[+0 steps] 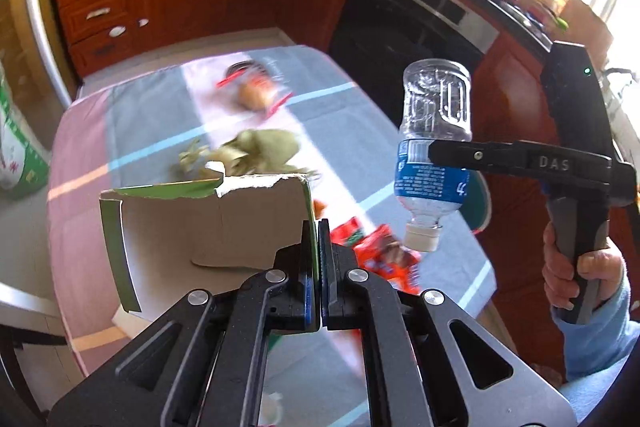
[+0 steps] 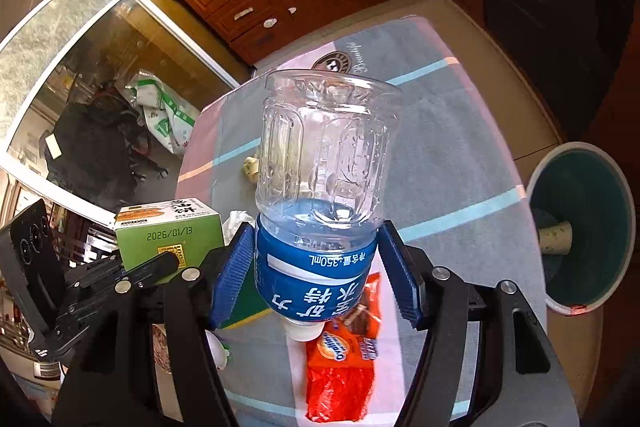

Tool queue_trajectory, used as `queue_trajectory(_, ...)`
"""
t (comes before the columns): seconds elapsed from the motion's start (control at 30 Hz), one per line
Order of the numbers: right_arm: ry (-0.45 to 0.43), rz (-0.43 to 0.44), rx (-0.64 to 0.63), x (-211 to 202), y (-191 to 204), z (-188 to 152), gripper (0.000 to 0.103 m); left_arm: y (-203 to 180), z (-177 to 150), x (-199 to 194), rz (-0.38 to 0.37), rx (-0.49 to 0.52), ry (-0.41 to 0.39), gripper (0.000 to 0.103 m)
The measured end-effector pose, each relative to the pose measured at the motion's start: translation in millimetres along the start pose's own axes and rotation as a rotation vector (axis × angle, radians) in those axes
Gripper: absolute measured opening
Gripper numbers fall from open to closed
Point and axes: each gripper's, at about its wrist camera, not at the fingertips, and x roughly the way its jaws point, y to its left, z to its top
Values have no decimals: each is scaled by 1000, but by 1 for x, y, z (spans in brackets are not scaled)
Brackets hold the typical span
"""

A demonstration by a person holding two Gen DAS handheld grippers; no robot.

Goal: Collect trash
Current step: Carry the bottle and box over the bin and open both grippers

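We see a clear plastic bottle (image 2: 324, 203) with blue label, cap downward, held above the table. A torn green carton (image 1: 208, 223) hangs left of it. An orange wrapper (image 2: 348, 359) lies flat beneath; the teal bin (image 2: 580, 227) stands right.

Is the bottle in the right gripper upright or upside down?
Upside down: the water bottle has its white cap pointing down and its base up, clamped at the label.

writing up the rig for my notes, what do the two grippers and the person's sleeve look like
Both are black, with skeletal link arms joined by silver round pivots and blue ribbed pads on the fingers. The right gripper has a pistol-style handle, raised "DAS" lettering and a small green light. The hand comes out of a light blue sleeve. The left gripper matches it.
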Motion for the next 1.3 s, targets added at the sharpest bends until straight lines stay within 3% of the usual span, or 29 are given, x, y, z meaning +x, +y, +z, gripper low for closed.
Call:
queue_trajectory(0.27, -109, -85, 158, -63, -120, -5, 61, -101, 39, 54, -107, 121, 42, 3)
queue_trajectory(0.53, -129, -198, 325, -95, -234, -29, 61, -198, 59, 144, -196, 233, 170, 3)
queue_trajectory(0.73, -108, -241, 408, -95, -285, -43, 61, -246, 64, 199, -229, 293, 246, 3)
queue_trajectory(1.0, -81, -267, 446, -88, -316, -44, 61, -281, 54, 251, -263, 345, 357, 5)
queue_trajectory(1.1, -68, -272, 456, -84, -321, -44, 61, -282, 52, 265, -232, 353, 378, 12)
queue_trajectory(1.17, -64, -274, 460, -83, -325, -45, 61, -279, 54, 272, -217, 335, 386, 25)
queue_trajectory(1.2, -63, -274, 460, -82, -326, -44, 61, -276, 55, 273, -213, 323, 384, 41)
queue_trajectory(1.23, -61, -275, 459, -82, -327, -43, 61, -273, 56, 273, -208, 315, 374, 46)
queue_trajectory(1.3, -57, -276, 454, -80, -327, -43, 61, -268, 57, 272, -205, 305, 367, 47)
